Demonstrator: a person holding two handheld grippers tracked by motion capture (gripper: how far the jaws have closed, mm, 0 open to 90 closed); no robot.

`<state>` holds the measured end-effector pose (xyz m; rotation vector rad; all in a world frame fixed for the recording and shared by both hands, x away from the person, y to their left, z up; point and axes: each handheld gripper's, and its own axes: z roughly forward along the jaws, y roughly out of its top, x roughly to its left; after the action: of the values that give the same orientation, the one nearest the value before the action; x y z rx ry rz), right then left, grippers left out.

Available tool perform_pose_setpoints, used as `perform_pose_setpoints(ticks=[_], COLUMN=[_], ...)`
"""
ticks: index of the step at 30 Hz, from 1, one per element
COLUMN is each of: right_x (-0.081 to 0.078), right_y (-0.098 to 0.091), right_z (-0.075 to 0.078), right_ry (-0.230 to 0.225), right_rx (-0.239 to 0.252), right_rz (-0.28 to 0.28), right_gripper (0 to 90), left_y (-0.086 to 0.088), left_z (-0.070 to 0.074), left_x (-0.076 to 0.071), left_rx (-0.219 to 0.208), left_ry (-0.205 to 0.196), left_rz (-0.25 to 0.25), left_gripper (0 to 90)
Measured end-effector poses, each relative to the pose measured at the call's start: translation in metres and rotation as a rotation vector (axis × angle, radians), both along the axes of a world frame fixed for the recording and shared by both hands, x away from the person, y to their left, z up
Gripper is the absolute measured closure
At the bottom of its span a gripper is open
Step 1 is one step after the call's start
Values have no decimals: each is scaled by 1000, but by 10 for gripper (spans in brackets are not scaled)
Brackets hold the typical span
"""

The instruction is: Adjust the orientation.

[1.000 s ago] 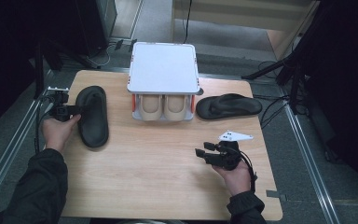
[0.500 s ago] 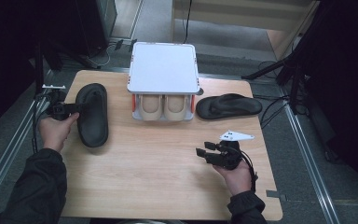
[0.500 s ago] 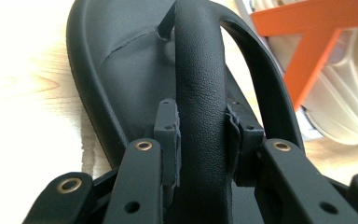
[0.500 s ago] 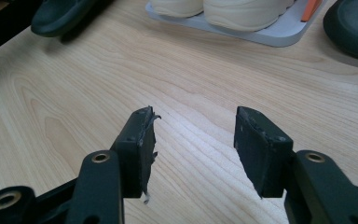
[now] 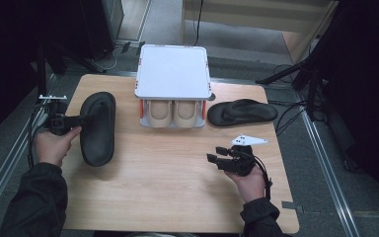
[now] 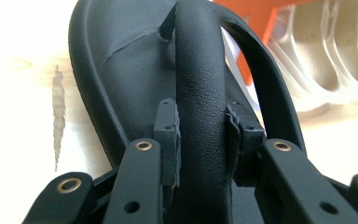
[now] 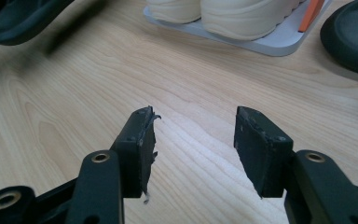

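Since the earlier pictures, the left tool (image 5: 81,120) is carrying the black sandal (image 5: 97,128) a little toward the left edge of the desk (image 5: 177,197) and lifting its near side, while the right tool (image 5: 216,154) is keeping its place.

In the left gripper view the left tool's pads (image 6: 168,135) are clamping the sandal's strap (image 6: 200,116) from both sides, so the shoe is hanging from that one band. The right tool's jaws are standing apart with nothing between them, low over bare wood.

Judging from this, the main risk is the sandal swinging or twisting on the soft strap; the strap could be slipping through the pads if the lift speeds up, and the sole could be dropping back or catching the desk edge.

The sandal is sitting at the desk's left side, well apart from the white rack (image 5: 173,74) with the cream shoes (image 5: 171,112) and the second sandal (image 5: 242,112). Its long axis is running from the person toward the desk's far side, tilted slightly; which end is the toe I cannot tell.
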<state>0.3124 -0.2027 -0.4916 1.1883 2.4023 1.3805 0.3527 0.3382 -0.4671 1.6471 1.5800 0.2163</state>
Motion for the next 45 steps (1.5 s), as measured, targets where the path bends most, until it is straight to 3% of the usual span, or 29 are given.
perform_pose_setpoints(ticks=[6, 19, 25, 32, 45], right_x=[8, 20, 23, 22, 19], right_y=[2, 10, 10, 8, 1], right_z=[1, 4, 4, 5, 5], right_ry=[0, -9, -9, -13, -16], right_rx=[-2, 11, 14, 16, 18], right_rz=[4, 25, 23, 14, -6], right_gripper=[488, 488, 488, 488, 487], left_y=[-10, -59, -84, -112, -153], left_z=[2, 0, -3, -6, -24], left_x=[-21, -57, -69, -74, -72], left_rx=[20, 42, 21, 22, 0], left_ry=[6, 39, 39, 28, 37], left_rz=[-28, -143, -189, -257, -334], left_gripper=[700, 699, 698, 698, 695])
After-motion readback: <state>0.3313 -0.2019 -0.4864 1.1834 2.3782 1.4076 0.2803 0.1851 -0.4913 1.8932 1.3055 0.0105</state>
